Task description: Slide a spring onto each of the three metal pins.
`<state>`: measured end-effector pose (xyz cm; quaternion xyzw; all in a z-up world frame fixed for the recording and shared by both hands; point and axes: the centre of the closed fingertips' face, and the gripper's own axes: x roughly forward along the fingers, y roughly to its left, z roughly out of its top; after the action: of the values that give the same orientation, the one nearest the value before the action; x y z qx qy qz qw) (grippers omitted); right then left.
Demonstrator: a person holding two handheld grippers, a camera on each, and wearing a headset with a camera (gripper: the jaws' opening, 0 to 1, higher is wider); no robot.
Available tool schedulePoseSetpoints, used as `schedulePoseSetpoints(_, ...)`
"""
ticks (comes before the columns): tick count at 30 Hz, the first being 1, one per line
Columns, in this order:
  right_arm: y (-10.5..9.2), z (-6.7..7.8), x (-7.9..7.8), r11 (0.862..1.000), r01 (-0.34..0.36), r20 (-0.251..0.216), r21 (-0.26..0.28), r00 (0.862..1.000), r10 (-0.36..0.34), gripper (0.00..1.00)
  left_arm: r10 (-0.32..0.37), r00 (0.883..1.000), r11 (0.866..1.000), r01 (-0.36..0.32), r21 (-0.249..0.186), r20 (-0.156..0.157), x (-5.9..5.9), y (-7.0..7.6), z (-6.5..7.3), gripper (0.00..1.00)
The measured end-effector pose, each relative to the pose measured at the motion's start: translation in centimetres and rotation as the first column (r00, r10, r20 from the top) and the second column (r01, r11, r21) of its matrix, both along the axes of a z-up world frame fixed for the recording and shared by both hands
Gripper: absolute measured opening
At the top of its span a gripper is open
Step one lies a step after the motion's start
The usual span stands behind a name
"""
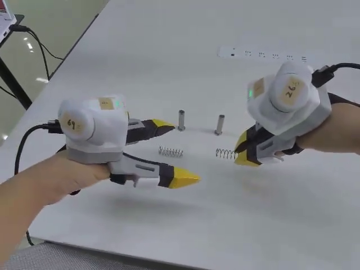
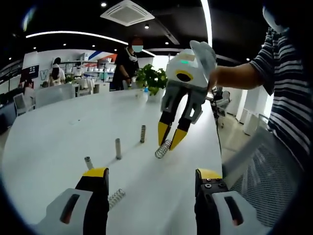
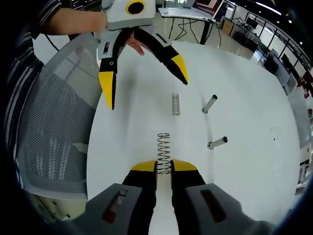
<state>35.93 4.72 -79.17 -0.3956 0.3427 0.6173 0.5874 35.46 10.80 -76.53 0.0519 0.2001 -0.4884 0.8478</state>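
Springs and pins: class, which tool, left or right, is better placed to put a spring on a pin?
Right. The right tool is closed on a spring, with a pin close by. The left tool is open and empty; the other spring lies loose on the table.

On the table (image 1: 169, 56) two pins stand side by side, the left pin (image 1: 181, 120) and the right pin (image 1: 219, 124). Before each lies a spring. The left spring (image 1: 170, 151) lies free. The right spring (image 1: 225, 153) has its right end between the jaws of the right gripper (image 1: 241, 154). A power strip (image 1: 261, 54) lies far behind.
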Motion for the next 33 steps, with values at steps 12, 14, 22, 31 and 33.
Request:
schedulePoseSetpoints(12,0.7,0.6,-0.8,0.999,-0.024,0.011,0.025,1.000,0.024,0.08,-0.109,0.994,0.994,0.109,-0.024,-0.019,-0.5,-3.7,-0.3,0.41)
schedulePoseSetpoints(14,0.8,0.7,-0.9,0.999,-0.030,0.013,0.024,0.999,0.030,0.08,-0.120,0.993,0.992,0.120,-0.027,-0.018,-0.5,-4.0,-0.3,0.37)
schedulePoseSetpoints(22,0.9,1.1,-1.1,0.999,-0.039,0.017,0.029,0.999,0.038,0.08,-0.129,0.992,0.991,0.128,-0.046,-0.013,-0.2,-4.5,-0.1,0.29)
schedulePoseSetpoints(31,1.0,1.2,-1.3,0.998,-0.050,0.025,0.034,0.999,0.049,0.08,-0.136,0.991,0.989,0.135,-0.052,-0.014,-0.3,-4.9,0.0,0.20)
schedulePoseSetpoints(33,1.1,1.2,-1.5,0.998,-0.050,0.023,0.039,0.999,0.049,0.08,-0.141,0.990,0.989,0.140,-0.052,-0.013,-0.3,-5.0,0.0,0.18)
